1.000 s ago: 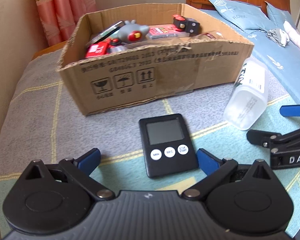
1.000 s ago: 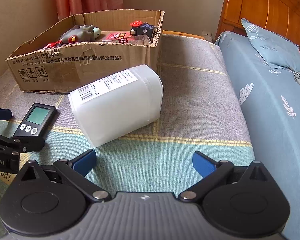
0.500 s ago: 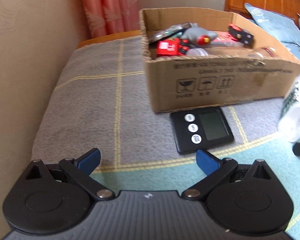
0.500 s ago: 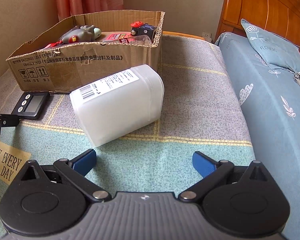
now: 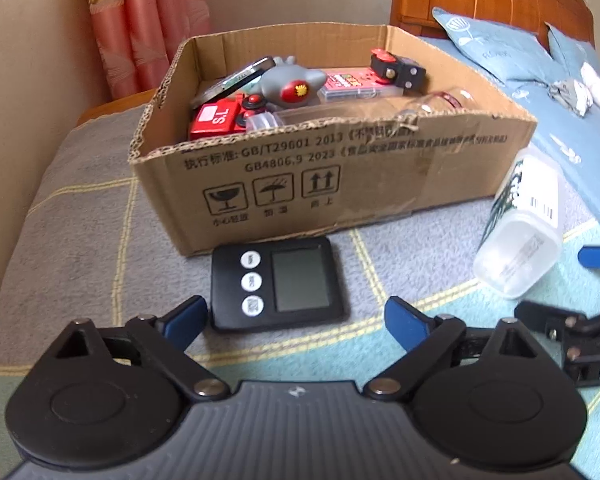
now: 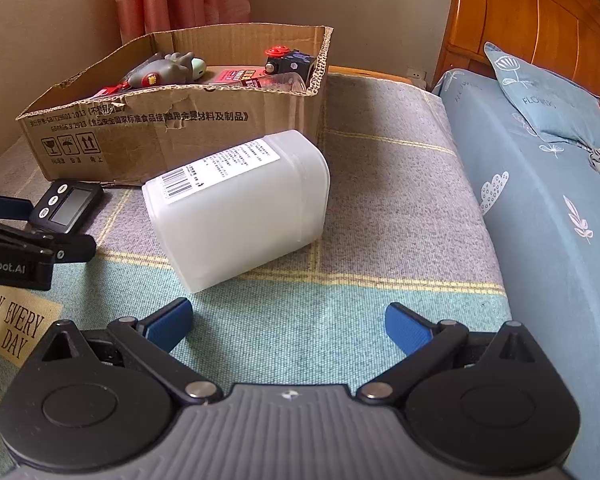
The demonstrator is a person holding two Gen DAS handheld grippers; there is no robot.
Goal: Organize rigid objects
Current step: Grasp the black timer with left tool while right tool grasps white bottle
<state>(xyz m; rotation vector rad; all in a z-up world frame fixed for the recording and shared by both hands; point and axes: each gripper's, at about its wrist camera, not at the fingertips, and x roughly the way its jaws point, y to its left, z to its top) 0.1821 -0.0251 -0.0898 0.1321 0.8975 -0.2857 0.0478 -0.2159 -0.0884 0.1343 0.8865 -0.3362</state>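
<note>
1. The cardboard box [image 5: 300,184] sits on the blanket [image 6: 380,208], holding toys.
2. The white plastic jar [image 6: 236,208] lies on its side just right of the box's front corner.
3. The black timer [image 5: 278,284] lies flat against the box's front wall.
4. The left gripper [image 5: 296,316] is closing around the timer, pads not touching it.
5. The right gripper [image 6: 288,324], before the jar, stands apart and empty.

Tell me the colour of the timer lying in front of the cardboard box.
Black timer, with three white buttons and a grey screen; the left wrist view shows it best.
</note>
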